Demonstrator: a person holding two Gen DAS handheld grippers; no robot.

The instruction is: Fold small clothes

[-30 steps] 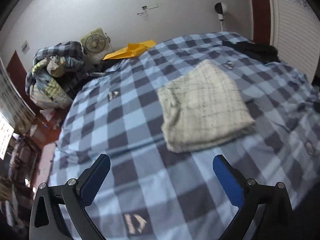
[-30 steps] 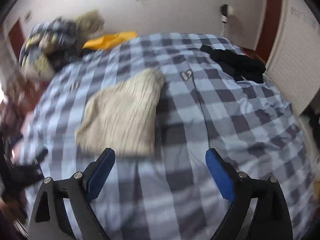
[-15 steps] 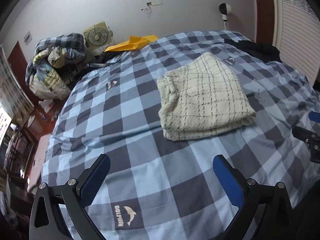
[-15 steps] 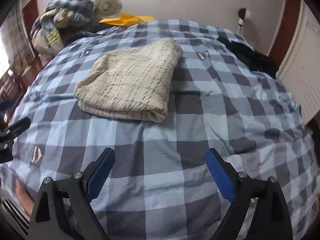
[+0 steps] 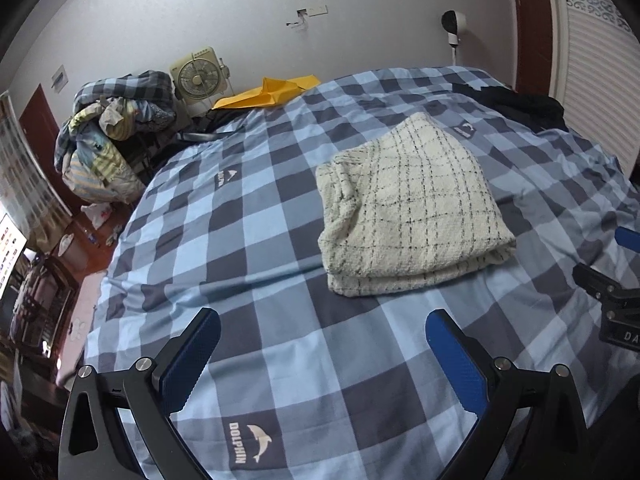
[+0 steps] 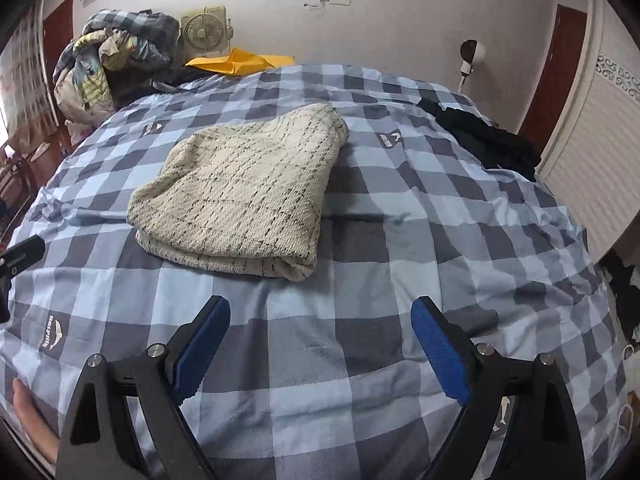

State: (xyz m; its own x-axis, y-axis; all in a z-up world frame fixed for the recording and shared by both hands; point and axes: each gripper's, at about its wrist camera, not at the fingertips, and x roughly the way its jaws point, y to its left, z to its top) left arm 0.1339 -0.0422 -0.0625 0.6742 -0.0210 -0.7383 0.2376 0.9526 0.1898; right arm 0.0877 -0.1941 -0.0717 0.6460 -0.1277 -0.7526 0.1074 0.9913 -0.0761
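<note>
A cream knit garment with thin dark check lines (image 5: 408,208) lies folded into a thick rectangle on the blue checked bed cover (image 5: 248,240). It also shows in the right wrist view (image 6: 240,192). My left gripper (image 5: 320,344) is open and empty, held above the cover in front of the garment. My right gripper (image 6: 320,332) is open and empty, also short of the garment's near folded edge. The right gripper's tip (image 5: 616,280) shows at the right edge of the left wrist view.
A black garment (image 6: 488,140) lies at the bed's far right. A heap of bedding (image 5: 108,140), a box fan (image 5: 198,80) and a yellow cloth (image 5: 268,92) stand beyond the far edge. A white slatted door (image 6: 596,152) is at the right.
Both grippers have drawn back and steadied; the folded garment now sits sharper and a little farther ahead. The right gripper's tip has come into the left wrist view. The garment has not moved.
</note>
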